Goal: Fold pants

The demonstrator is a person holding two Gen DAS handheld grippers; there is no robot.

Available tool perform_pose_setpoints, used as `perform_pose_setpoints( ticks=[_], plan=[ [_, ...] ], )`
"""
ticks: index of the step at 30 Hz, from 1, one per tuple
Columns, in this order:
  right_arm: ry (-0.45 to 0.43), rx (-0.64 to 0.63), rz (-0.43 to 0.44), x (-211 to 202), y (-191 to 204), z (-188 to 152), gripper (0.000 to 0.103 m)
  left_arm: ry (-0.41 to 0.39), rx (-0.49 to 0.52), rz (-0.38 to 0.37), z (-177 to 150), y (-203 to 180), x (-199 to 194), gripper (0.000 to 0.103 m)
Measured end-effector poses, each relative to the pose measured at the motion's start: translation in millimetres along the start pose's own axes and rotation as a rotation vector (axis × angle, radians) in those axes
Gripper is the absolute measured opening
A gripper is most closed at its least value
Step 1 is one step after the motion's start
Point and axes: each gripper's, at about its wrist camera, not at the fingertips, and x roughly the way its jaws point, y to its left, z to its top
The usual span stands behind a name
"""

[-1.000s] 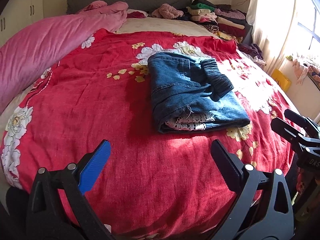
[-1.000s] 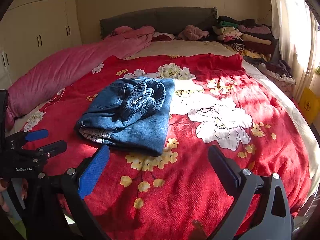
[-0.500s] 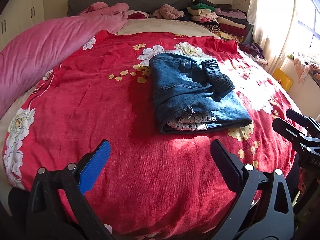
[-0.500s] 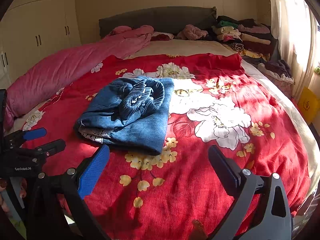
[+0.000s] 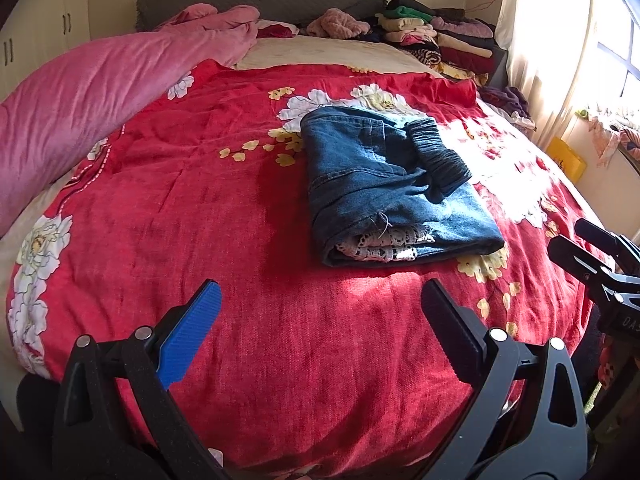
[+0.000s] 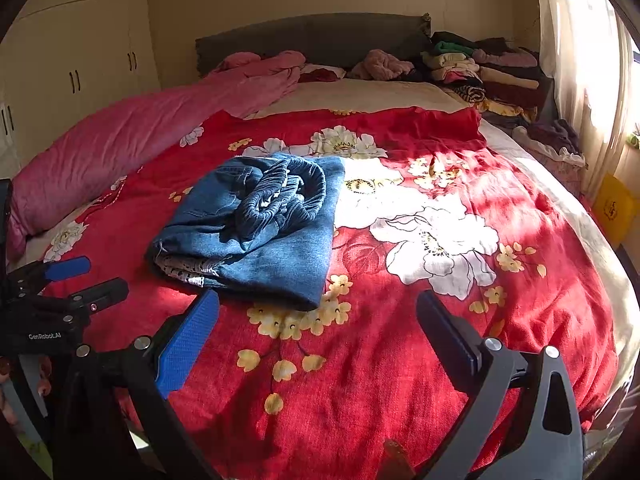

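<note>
Blue denim pants [image 5: 384, 192] lie folded into a compact bundle on the red flowered blanket [image 5: 200, 208], with the elastic waistband bunched on top and a lace hem showing at the near end. In the right wrist view the pants [image 6: 256, 224] sit left of centre. My left gripper [image 5: 320, 300] hovers open near the bed's foot, well short of the pants, with nothing between its fingers. My right gripper [image 6: 318, 312] is open too, just in front of the bundle's near corner and empty. Each gripper shows at the edge of the other's view: right gripper [image 5: 592, 256], left gripper [image 6: 76, 280].
A rolled pink quilt [image 5: 80, 96] lines the bed's left side. Stacks of folded clothes [image 5: 440, 40] sit by the grey headboard [image 6: 312, 40]. White wardrobes [image 6: 72, 72] stand at left, a curtained window [image 5: 560, 40] and a yellow bag [image 6: 612, 208] at right.
Both grippers have drawn back slightly toward the foot of the bed, staying open. The folded pants have not moved.
</note>
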Motion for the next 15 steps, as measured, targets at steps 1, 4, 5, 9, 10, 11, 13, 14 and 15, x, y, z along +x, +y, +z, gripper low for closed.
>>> perform_pose_setpoints(
  ticks=[1, 4, 5, 9, 10, 11, 13, 14, 15],
  plan=[
    [0.0, 0.0, -0.002, 0.3, 0.5, 0.3, 0.099, 0.001, -0.001, -0.001, -0.2, -0.2, 0.1, 0.094],
    [0.001, 0.0, -0.001, -0.1, 0.0, 0.2, 0.099, 0.001, 0.0, -0.006, 0.0, 0.0, -0.3, 0.094],
    [0.0, 0.0, -0.001, 0.6, 0.6, 0.5, 0.099, 0.001, 0.001, -0.004, -0.1, -0.1, -0.4, 0.094],
    [0.003, 0.0, 0.0, 0.2, 0.3, -0.2, 0.099, 0.0, 0.004, -0.002, -0.3, 0.4, 0.0, 0.094],
    [0.004, -0.001, -0.002, 0.8, 0.8, -0.4, 0.099, 0.0, 0.004, -0.002, -0.3, 1.0, 0.1, 0.094],
    [0.005, 0.0, -0.001, 1.1, 1.0, -0.3, 0.099, -0.002, 0.003, -0.002, -0.3, 1.0, -0.2, 0.094],
    [0.005, -0.002, -0.001, 1.0, 1.2, -0.8, 0.099, 0.0, 0.004, -0.005, -0.2, 0.9, 0.0, 0.094],
    [0.006, -0.001, -0.002, 1.0, 1.2, -0.7, 0.099, 0.001, 0.003, -0.006, -0.4, 0.9, 0.2, 0.094],
    [0.006, -0.001, -0.001, 1.0, 1.2, -0.7, 0.099, 0.001, 0.002, -0.007, -0.3, 1.4, 0.2, 0.094]
  ],
)
